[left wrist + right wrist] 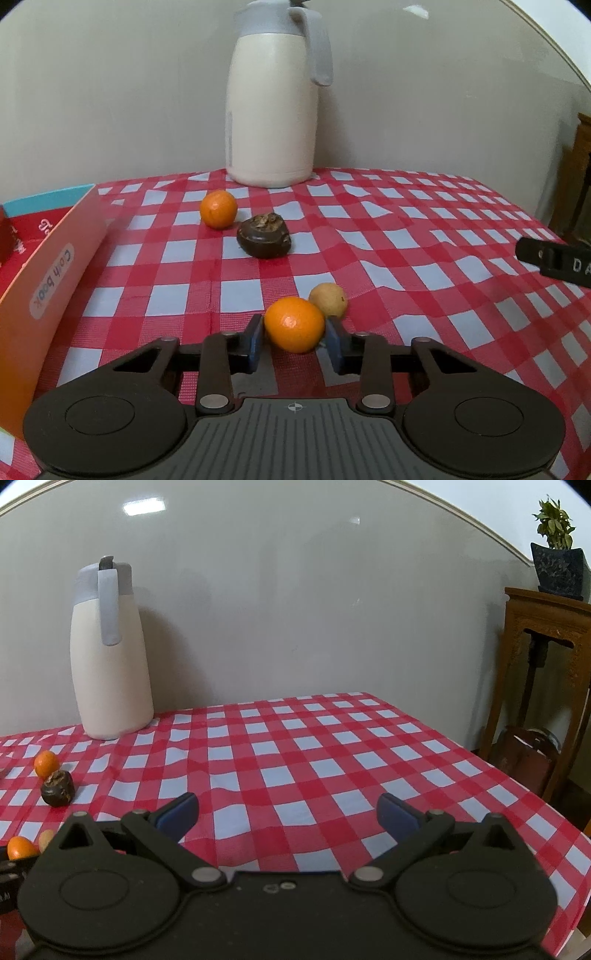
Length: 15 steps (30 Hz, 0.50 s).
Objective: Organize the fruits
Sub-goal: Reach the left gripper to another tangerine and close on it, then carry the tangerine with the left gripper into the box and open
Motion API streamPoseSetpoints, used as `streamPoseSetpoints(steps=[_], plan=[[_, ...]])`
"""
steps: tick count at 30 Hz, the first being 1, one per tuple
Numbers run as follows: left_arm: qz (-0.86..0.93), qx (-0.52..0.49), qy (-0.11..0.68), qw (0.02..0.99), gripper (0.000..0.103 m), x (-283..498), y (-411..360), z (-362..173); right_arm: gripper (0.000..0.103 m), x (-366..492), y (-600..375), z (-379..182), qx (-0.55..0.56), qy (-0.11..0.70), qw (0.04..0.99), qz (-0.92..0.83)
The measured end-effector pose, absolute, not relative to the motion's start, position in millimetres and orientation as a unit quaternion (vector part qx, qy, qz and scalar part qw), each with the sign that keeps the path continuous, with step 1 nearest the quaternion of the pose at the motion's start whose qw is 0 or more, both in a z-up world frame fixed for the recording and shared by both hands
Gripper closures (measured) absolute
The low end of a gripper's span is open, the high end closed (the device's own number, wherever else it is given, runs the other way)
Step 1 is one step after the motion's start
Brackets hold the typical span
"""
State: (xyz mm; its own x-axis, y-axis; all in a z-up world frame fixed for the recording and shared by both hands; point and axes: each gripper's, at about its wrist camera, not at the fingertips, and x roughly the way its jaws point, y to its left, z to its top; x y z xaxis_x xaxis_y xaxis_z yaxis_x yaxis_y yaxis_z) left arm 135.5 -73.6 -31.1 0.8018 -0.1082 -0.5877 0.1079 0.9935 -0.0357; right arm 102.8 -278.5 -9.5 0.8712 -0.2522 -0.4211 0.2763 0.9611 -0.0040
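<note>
1. Closest to the left wrist cam is the left gripper [294,334], and its blue pads [254,338] are clamped on both sides of a small orange [294,324]. So yeah, it's squeezing that fruit, which sits low on the red-and-white checked tablecloth [406,258].
2. That orange is bright, smooth and glossy with a little highlight on top. Touching it from behind, or very nearly, is a pale yellowish fruit [328,300], duller and a bit speckled.
3. Further back sit a second orange [218,208] and a dark brown wrinkly fruit [263,236] just beside each other, near a cream thermos jug [273,110] by the wall.
4. On the left stands an orange box [44,295] with "Cash book" printed on it.
5. Left gripper points forward and down at the table.
6. Right gripper [288,814] hovers over bare cloth well off to the side, fingers spread wide with nothing between them.
</note>
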Motion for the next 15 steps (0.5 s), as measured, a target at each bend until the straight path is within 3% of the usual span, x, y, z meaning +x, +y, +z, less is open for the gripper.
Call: streamPoseSetpoints(steps=[15], plan=[[-0.053, 0.001, 0.290, 0.956, 0.068, 123, -64, -20, 0.000, 107, -267, -8, 0.038, 0.219, 0.967, -0.125]])
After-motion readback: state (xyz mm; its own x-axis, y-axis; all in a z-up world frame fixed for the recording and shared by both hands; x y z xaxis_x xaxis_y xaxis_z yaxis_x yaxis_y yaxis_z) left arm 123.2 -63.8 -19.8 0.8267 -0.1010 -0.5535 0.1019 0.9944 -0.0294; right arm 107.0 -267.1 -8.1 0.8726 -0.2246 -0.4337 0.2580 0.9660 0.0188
